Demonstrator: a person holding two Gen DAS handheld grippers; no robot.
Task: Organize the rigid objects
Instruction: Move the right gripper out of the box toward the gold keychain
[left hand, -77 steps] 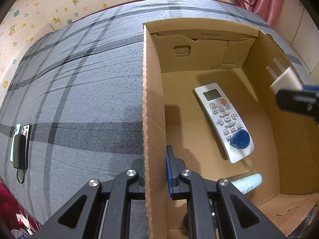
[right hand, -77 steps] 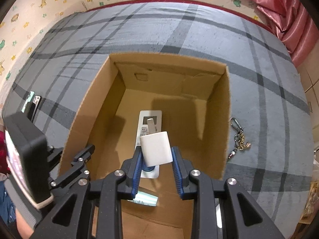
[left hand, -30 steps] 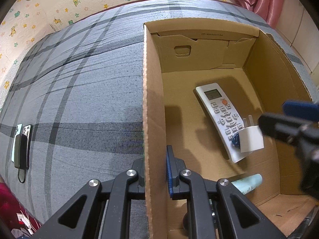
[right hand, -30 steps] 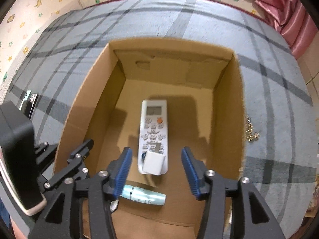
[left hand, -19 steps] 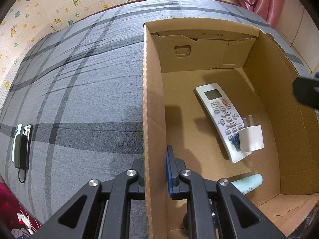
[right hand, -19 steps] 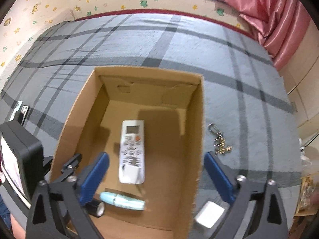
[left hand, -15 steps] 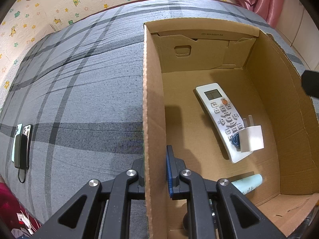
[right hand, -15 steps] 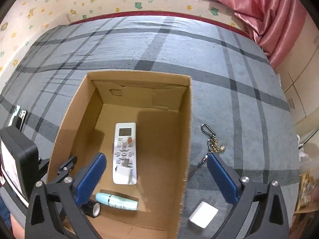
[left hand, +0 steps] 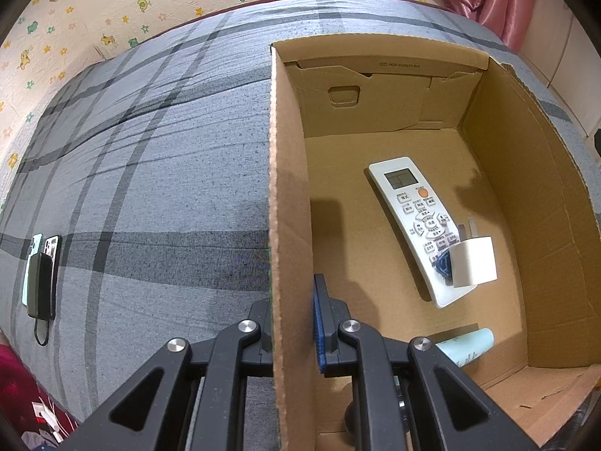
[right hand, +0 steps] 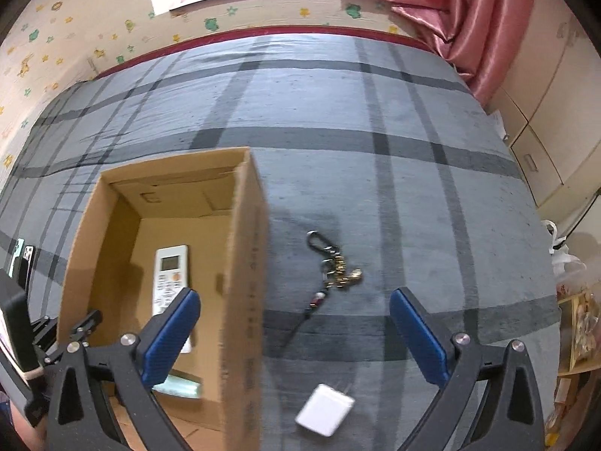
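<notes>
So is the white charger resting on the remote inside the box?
Touching. The left wrist view shows the white charger lying on the lower end of the remote, overlapping its buttons with no gap.

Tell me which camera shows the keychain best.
The right wrist view: the keychain lies in full sight on the grey plaid bedspread, right of the cardboard box. The left wrist view shows none of it.

Grey plaid bedspread [right hand: 375, 173]; pink curtain [right hand: 450, 11], star-patterned wall [left hand: 112, 26]; phones with power bank [left hand: 39, 274] at left edge
</notes>
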